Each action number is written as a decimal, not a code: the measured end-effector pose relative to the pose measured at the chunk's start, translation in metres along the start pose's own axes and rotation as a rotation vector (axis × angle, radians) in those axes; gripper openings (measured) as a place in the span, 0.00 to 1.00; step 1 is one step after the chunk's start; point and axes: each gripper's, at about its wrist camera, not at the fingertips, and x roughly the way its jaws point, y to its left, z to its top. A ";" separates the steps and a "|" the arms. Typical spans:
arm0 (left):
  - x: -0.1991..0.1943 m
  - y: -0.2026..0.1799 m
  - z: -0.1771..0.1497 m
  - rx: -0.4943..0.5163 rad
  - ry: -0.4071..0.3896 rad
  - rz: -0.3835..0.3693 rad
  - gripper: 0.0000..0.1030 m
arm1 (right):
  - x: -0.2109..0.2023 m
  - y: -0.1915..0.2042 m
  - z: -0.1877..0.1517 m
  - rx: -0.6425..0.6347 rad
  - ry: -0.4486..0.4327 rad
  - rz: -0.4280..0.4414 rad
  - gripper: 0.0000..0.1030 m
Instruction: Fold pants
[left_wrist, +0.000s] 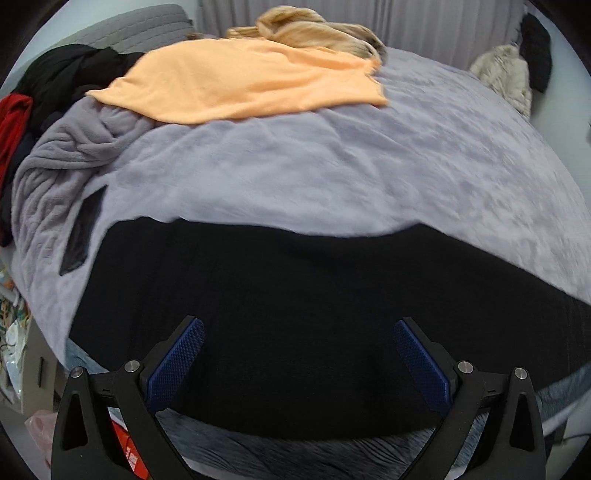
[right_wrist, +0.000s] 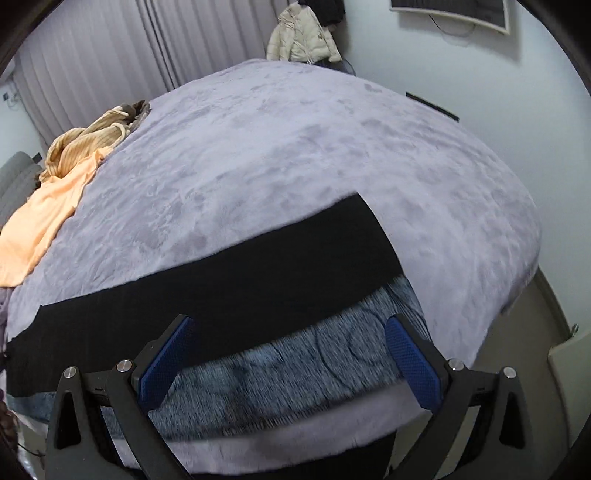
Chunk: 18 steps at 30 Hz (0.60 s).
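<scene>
The black pants (left_wrist: 295, 314) lie spread flat across the near part of the bed (left_wrist: 332, 177), as a long band running left to right on the lavender plush blanket (right_wrist: 295, 166). In the right wrist view the pants (right_wrist: 240, 280) end in a straight-cut edge at the right, and a strip of their fuzzy grey-blue inner side (right_wrist: 295, 369) shows along the near edge, next to the bed's near border.

The left gripper (left_wrist: 298, 363) hovers over the middle of the pants with its blue-padded fingers (left_wrist: 177, 363) spread wide apart and nothing between them. The right gripper (right_wrist: 288, 360) hangs over the right part of the pants, above the grey-blue strip, its fingers (right_wrist: 413, 363) likewise released and empty. Whether either gripper touches the cloth cannot be told.

At the far left of the bed an orange garment (left_wrist: 240, 81) lies flat, with a tan ribbed knit piece (left_wrist: 314, 31) bunched just beyond it. A crumpled grey fleece (left_wrist: 62, 162) sits at the left edge, beside a pile of black clothing (left_wrist: 74, 74) and a red garment (left_wrist: 13, 122). A small dark strip of cloth (left_wrist: 79, 236) lies just left of the pants. Pleated curtains (right_wrist: 147, 48) hang behind the bed, and a cream puffer jacket (right_wrist: 303, 37) sits at the far side near the white wall (right_wrist: 480, 74).
</scene>
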 end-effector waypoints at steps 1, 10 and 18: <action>0.000 -0.018 -0.007 0.025 0.019 -0.022 1.00 | -0.005 -0.005 -0.009 0.020 -0.004 0.017 1.00; 0.013 -0.163 -0.023 0.291 0.131 -0.244 1.00 | 0.016 -0.006 -0.052 -0.078 0.055 0.146 0.90; 0.020 -0.239 -0.014 0.407 0.124 -0.291 1.00 | 0.038 -0.026 -0.034 0.033 0.010 0.339 0.77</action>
